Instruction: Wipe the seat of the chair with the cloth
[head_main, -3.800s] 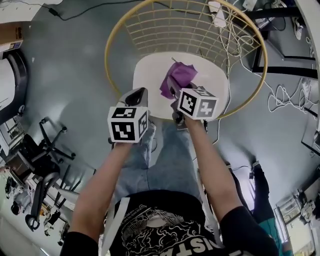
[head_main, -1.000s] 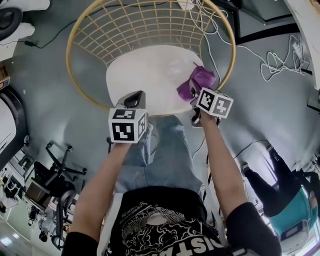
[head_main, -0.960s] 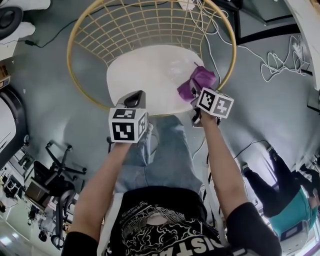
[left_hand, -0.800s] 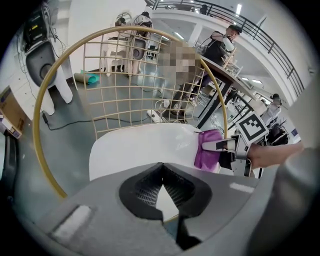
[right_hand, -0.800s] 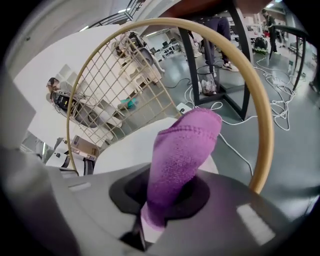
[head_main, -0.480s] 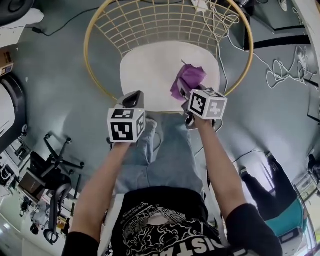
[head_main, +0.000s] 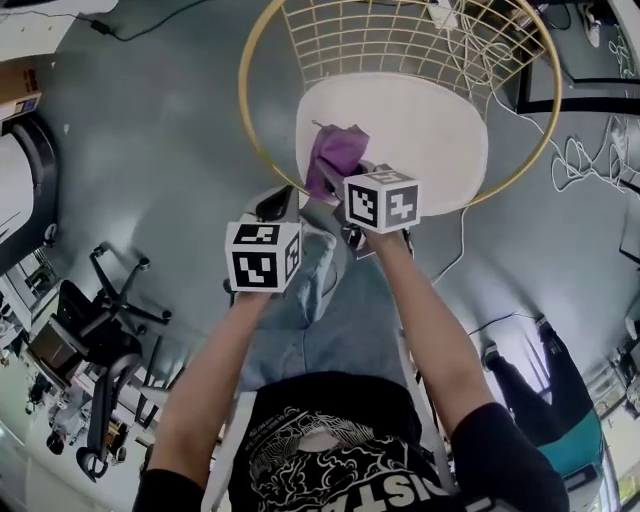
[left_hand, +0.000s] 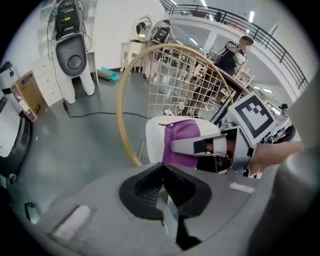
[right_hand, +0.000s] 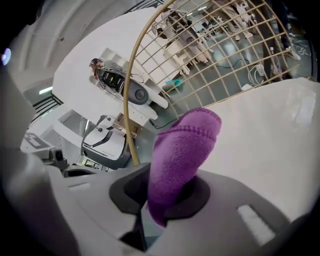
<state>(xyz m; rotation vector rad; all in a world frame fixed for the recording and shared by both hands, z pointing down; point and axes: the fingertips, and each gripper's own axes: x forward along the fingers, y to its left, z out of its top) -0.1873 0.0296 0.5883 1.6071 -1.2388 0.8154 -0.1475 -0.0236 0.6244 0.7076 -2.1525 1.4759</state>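
Gripping what, that right claw?

The purple cloth. Its jaws are clamped on the lower end, and the rest stands up out of them as a folded lump.

Where does that put the cloth on the chair?

At the near left edge of the white seat, just ahead of the claw. Whether it presses on the seat or hangs just off it, I cannot tell.

Which way does it run?

Its long axis follows the claw's own line, pointing forward.

And the bare seat?

Nearly all of it lies ahead and to the right of that claw, out toward the wire back. I judge the next sweep has to go that way, away from the yellow hoop just to the claw's left.

What of the left claw?

Jaws together, nothing between them. It hangs behind and to the left of the right one, off the seat. The right is plainly the nearer, so the wiping is its job, and I'd say most of the seat is yet to cover
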